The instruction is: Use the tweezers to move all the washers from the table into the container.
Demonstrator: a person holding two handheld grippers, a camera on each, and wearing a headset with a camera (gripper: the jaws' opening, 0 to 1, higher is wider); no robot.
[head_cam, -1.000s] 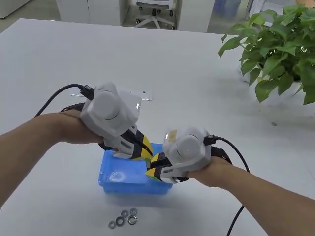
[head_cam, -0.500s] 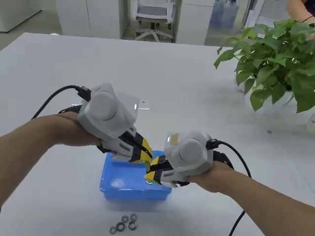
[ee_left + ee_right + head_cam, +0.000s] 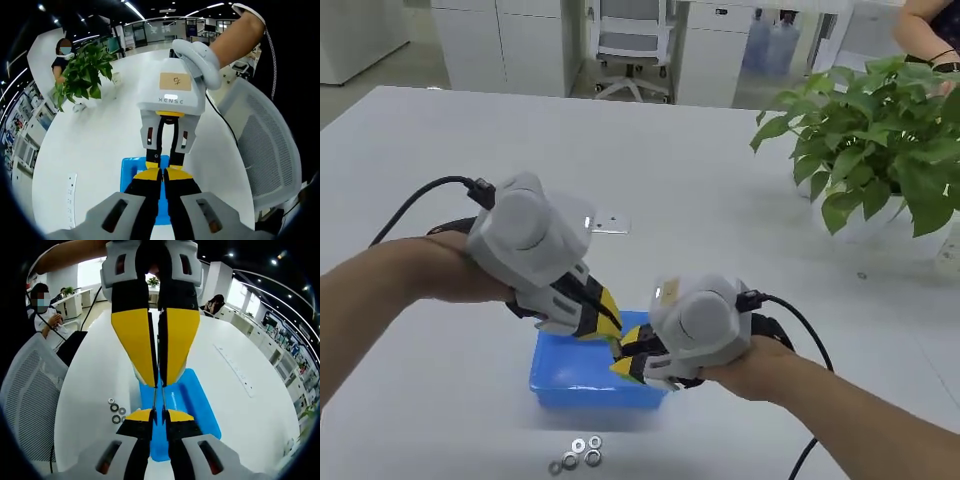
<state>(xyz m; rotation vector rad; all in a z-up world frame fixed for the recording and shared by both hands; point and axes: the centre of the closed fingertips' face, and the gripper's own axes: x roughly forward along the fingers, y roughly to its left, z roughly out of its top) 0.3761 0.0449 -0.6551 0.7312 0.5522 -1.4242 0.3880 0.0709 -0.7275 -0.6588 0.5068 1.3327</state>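
The right gripper [image 3: 158, 416] has its yellow tips squeezed narrow. Two thin metal strips run up out of them, and they look like the tweezers [image 3: 154, 399]. In the right gripper view the left gripper [image 3: 157, 383] comes in from 12 o'clock, tip to tip with the right one. Its tips are pressed narrow too, and the far end of the tweezers seems to sit between them. So both seem to be pinching the same tool, right over the blue container [image 3: 582, 392].

I think the job now is to get a good hold on the tweezers. One gripper should hold them near the back end, so the two thin legs can open and shut. The points should stick out past the tips and aim down. The other gripper should let go only when that hold is firm, or the tweezers may drop into the container.

The washers [image 3: 575, 457] lie in a small bunch on the table [image 3: 720, 190]. They are at 6 o'clock from the container, near it but not touching. I see none inside the container, though the grippers hide part of it.

The trip is short: down to 6 o'clock, pinch, then lift over the near wall. The table edge is on that side, with a chair [image 3: 35, 390] past it, so a flicked washer could roll off. There is lots of bare table at 12 o'clock. The plant [image 3: 880, 130] is well apart at 2 o'clock.
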